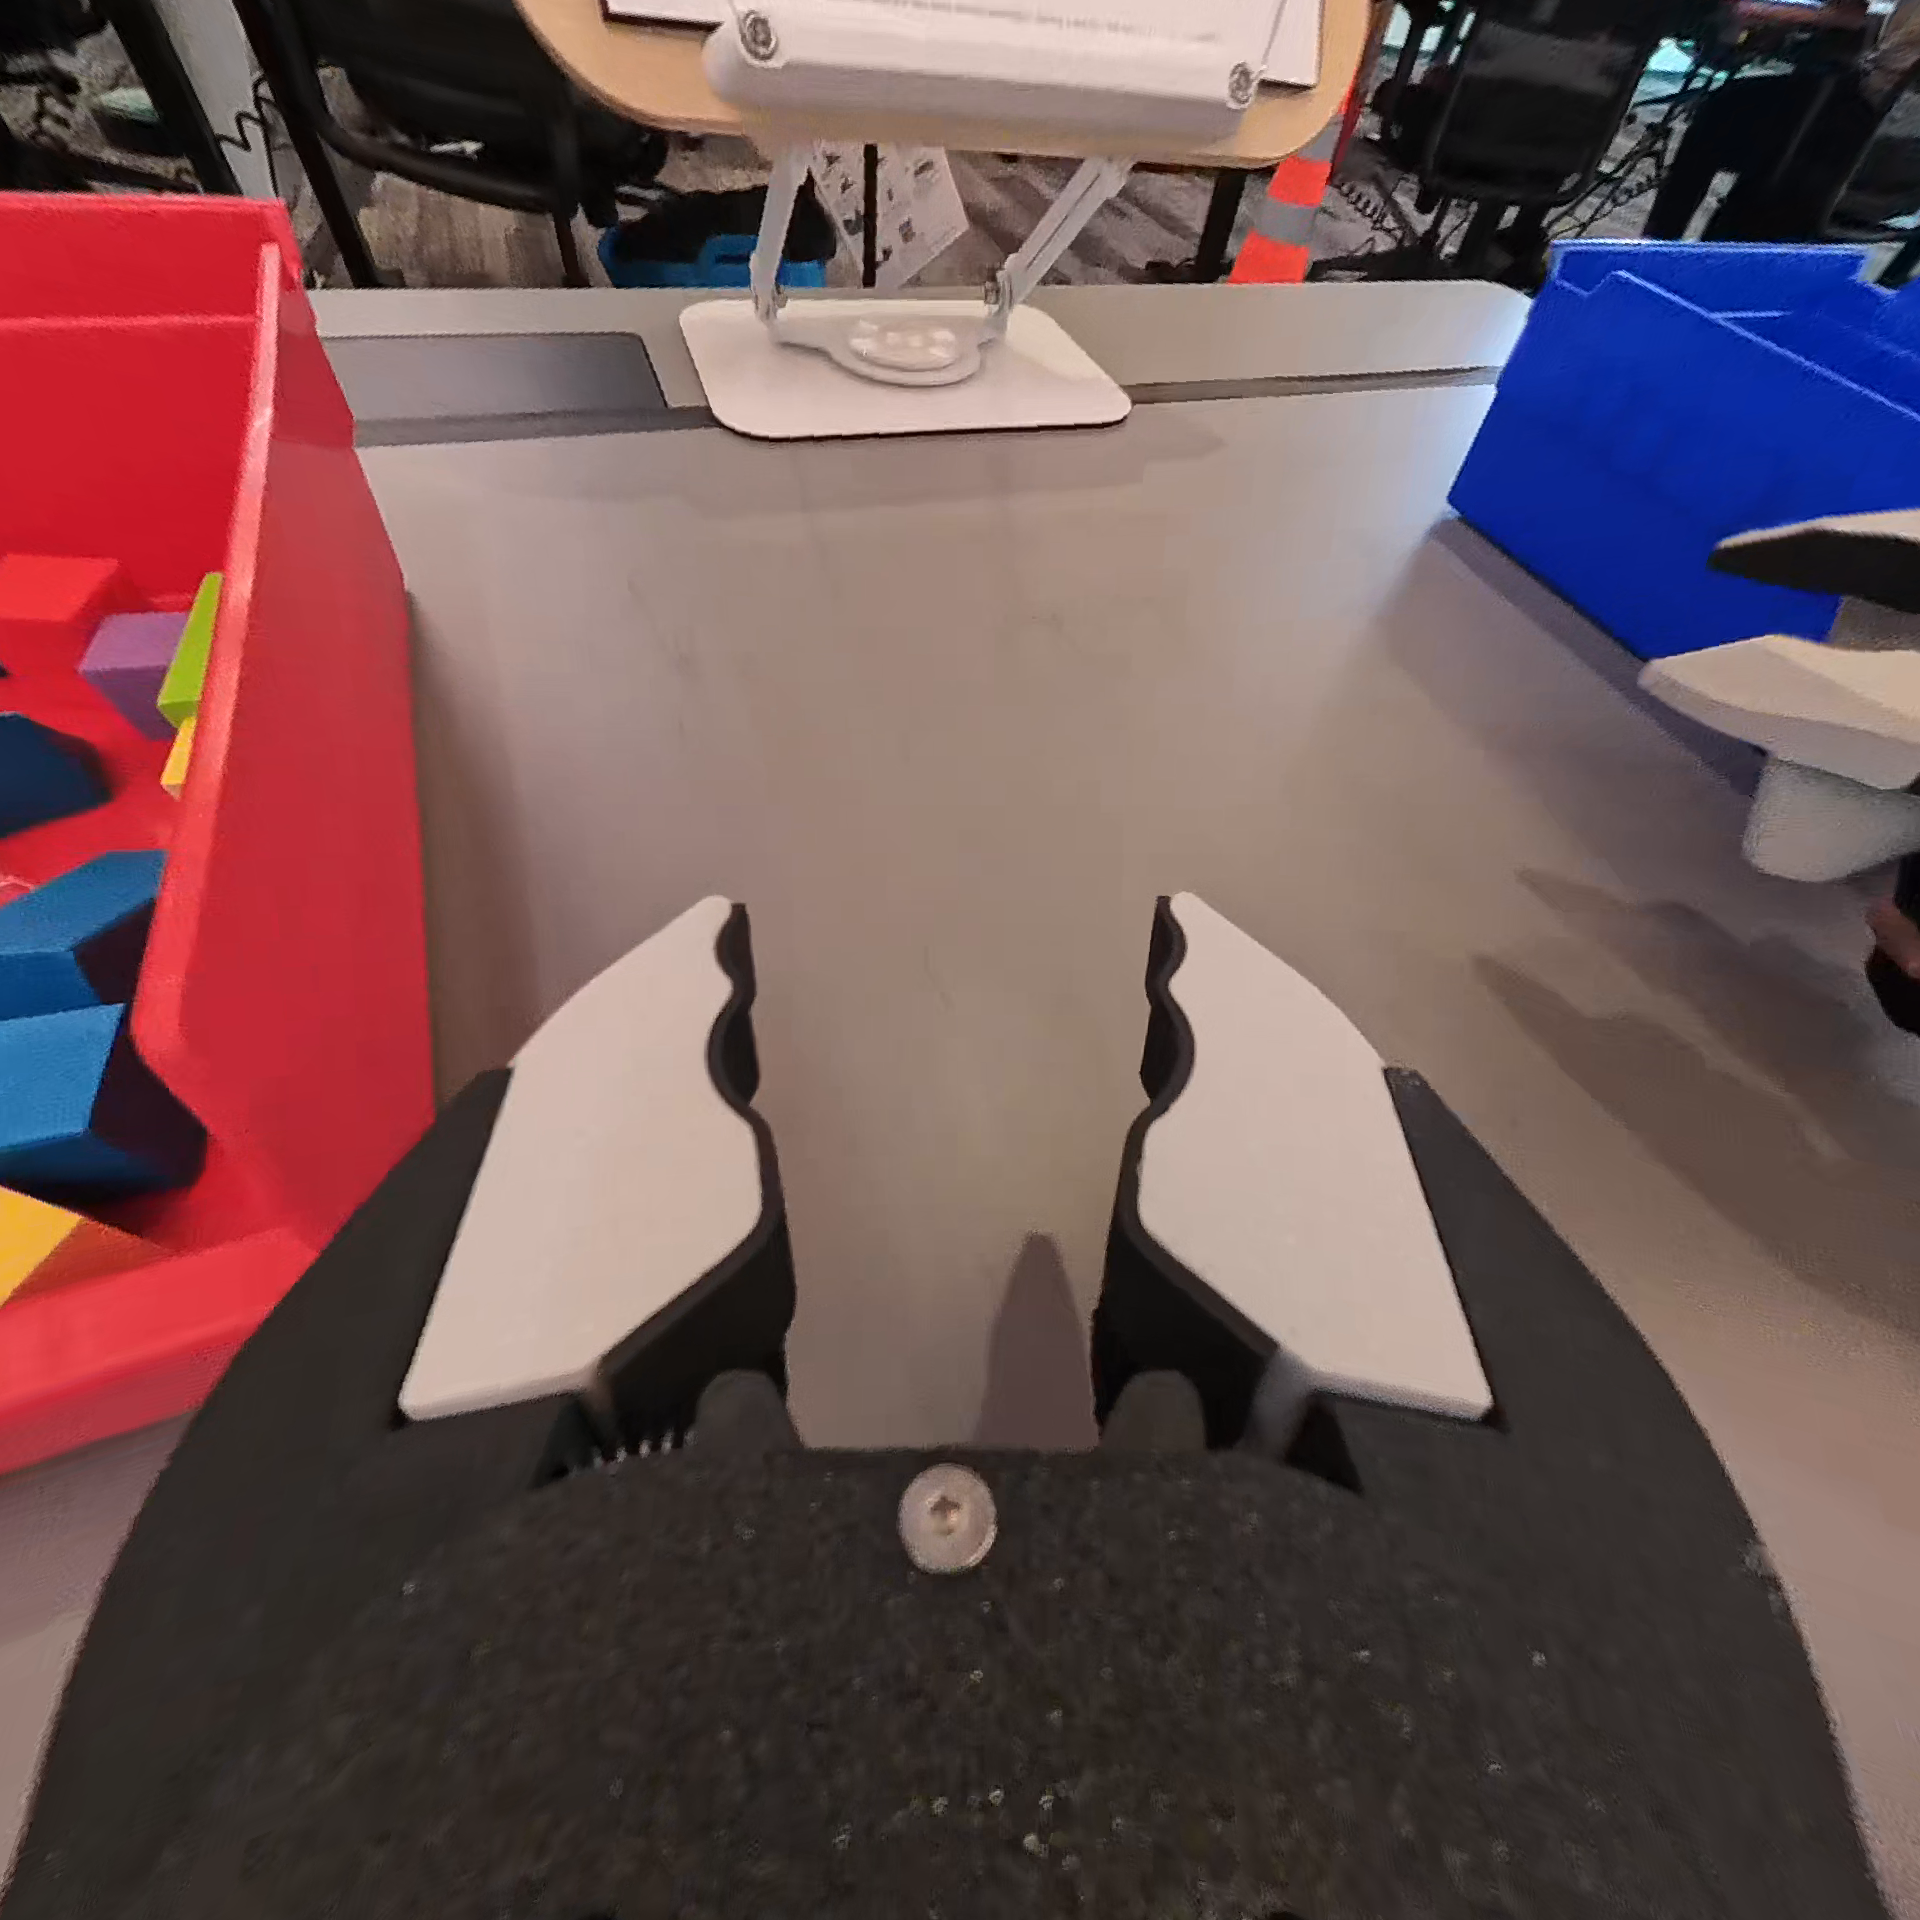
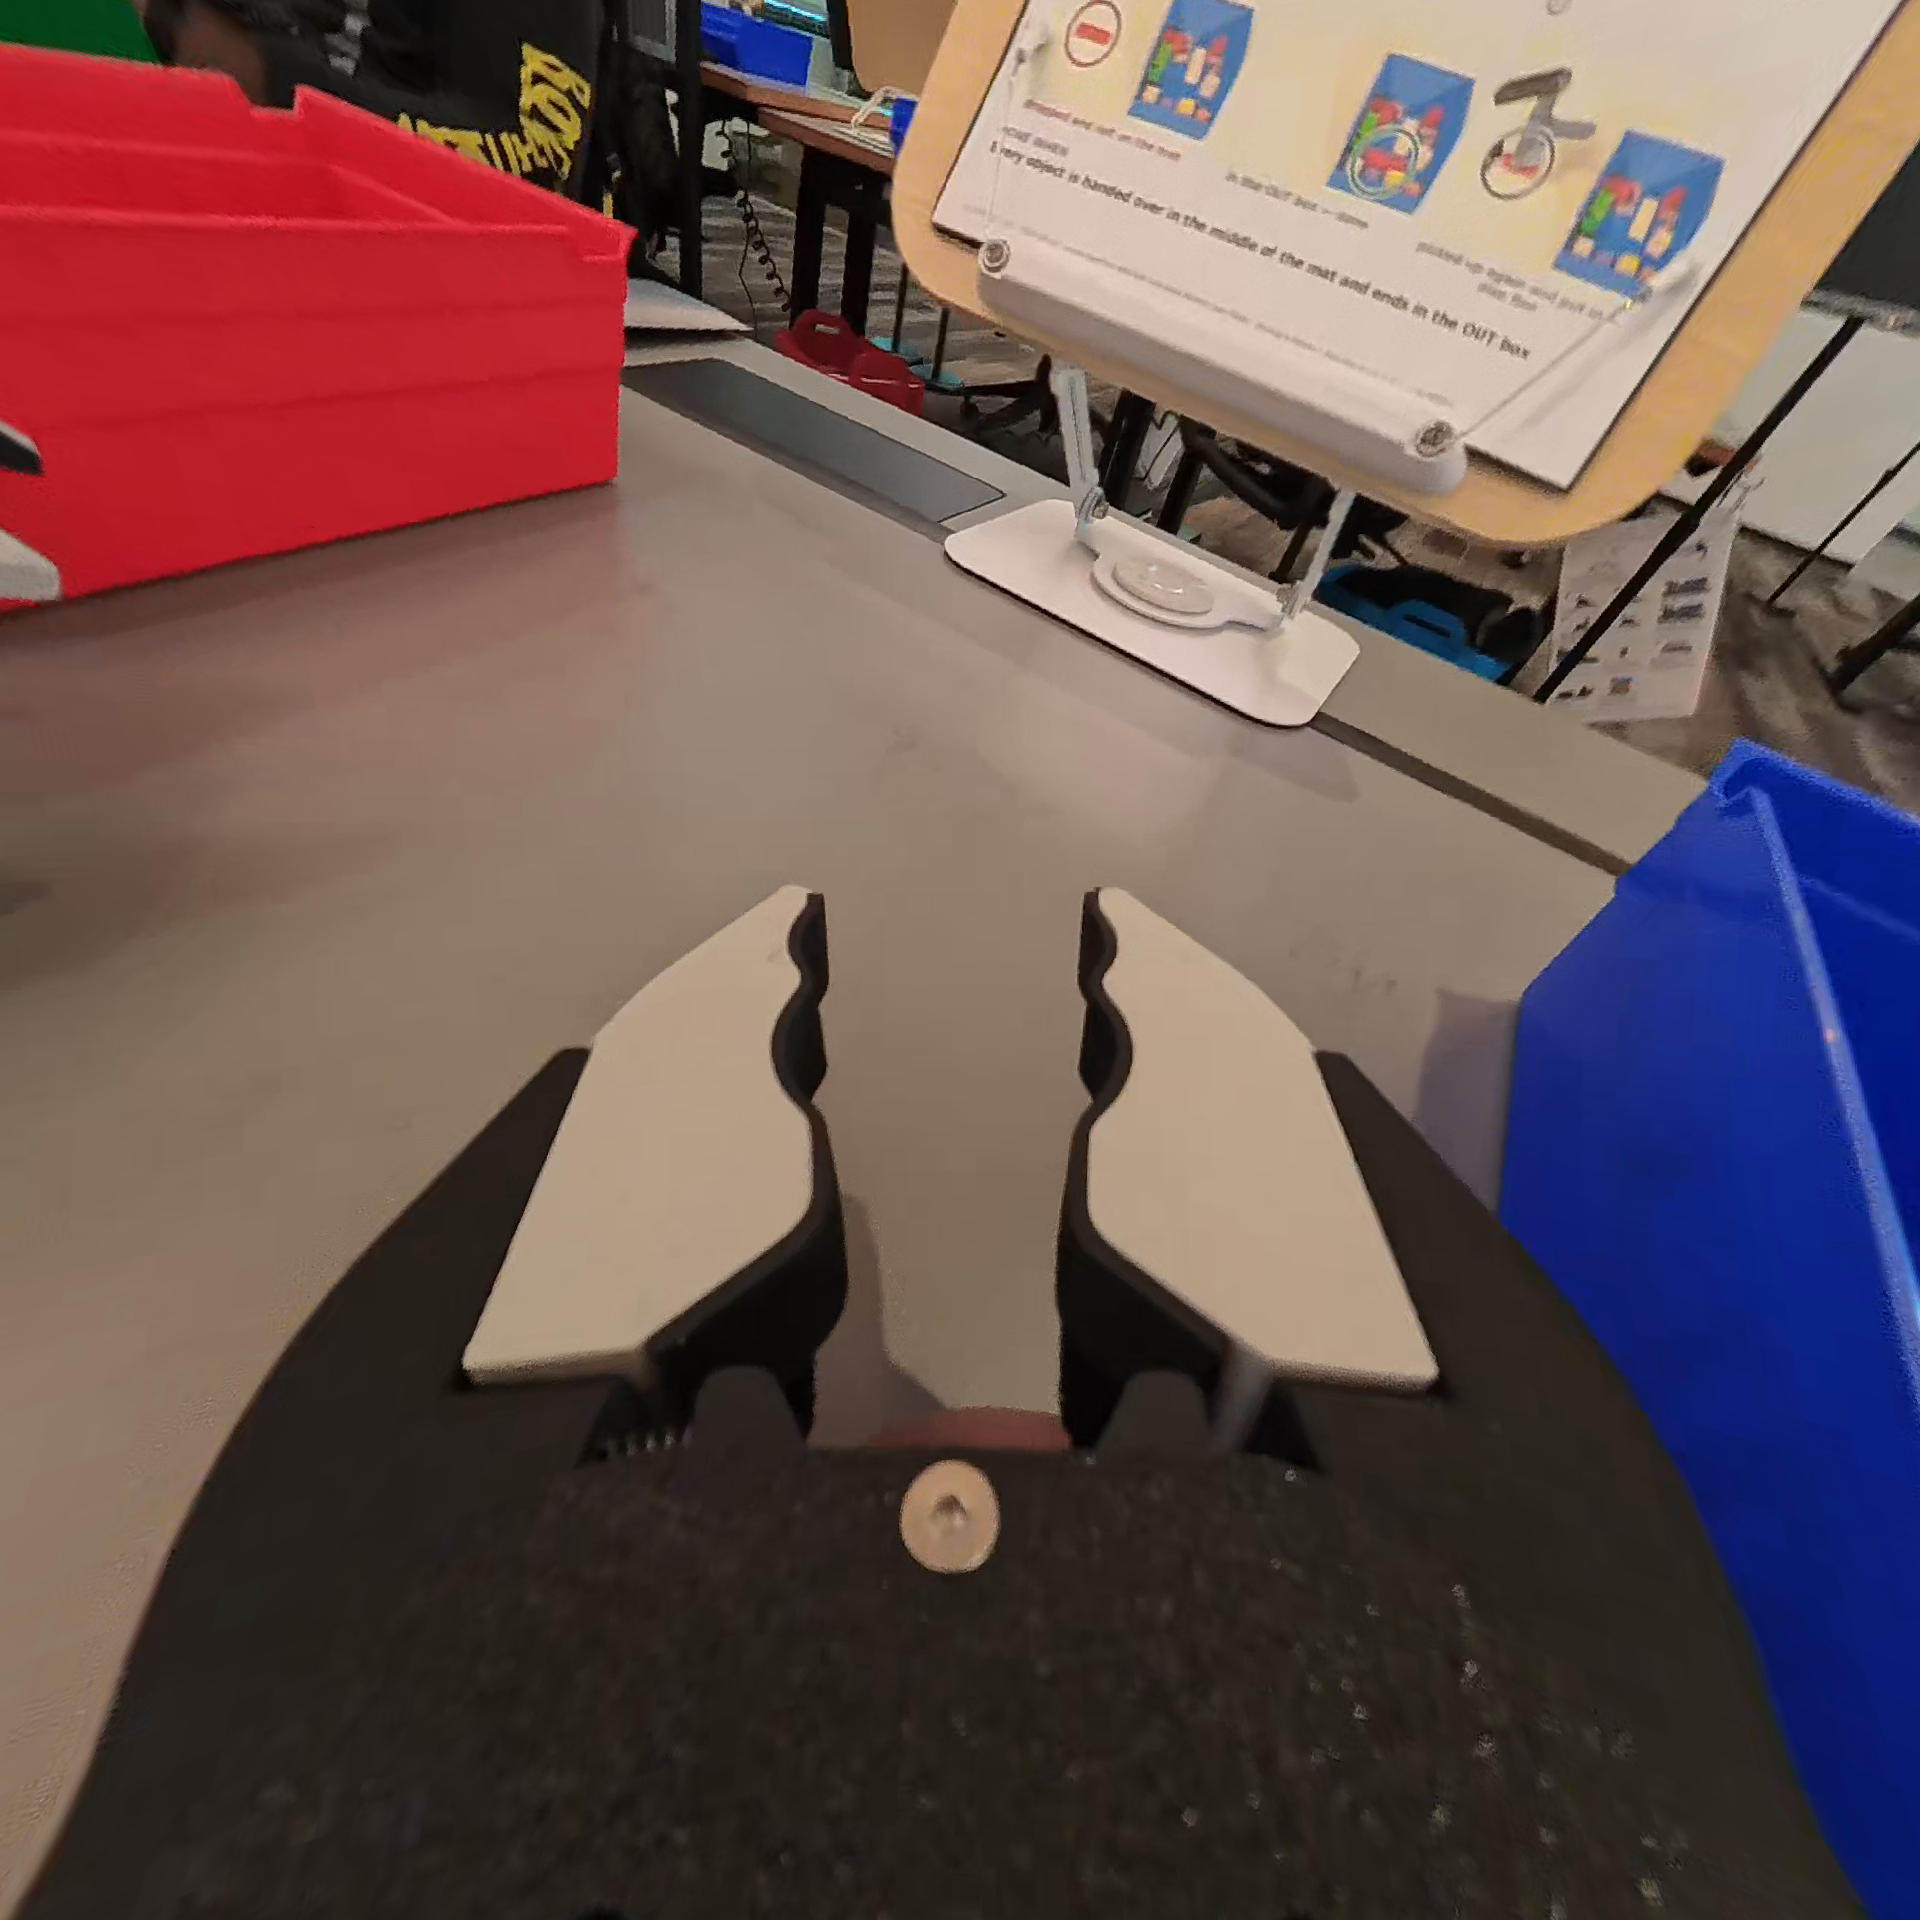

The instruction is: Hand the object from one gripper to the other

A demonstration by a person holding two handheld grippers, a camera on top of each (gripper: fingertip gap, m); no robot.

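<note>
At the far left of the grey table (image 1: 935, 675) stands a red bin (image 1: 281, 831) holding coloured blocks (image 1: 73, 1039) in blue, purple, green, red and yellow; any of these could be the object to hand over, and none has been picked up yet. The left gripper (image 1: 948, 914) hovers just to the right of the bin's near wall, fingers spread wide and empty, so the blocks lie to its left and over that wall, and this gripper is by far the nearer. Ahead, the table's middle is bare, with open room for the exchange, as far as a white document stand (image 1: 904, 384) at the far edge. Farther right, the right gripper (image 2: 954, 904) is parted somewhat more narrowly, also empty, beside a blue bin (image 2: 1714, 1299).
</note>
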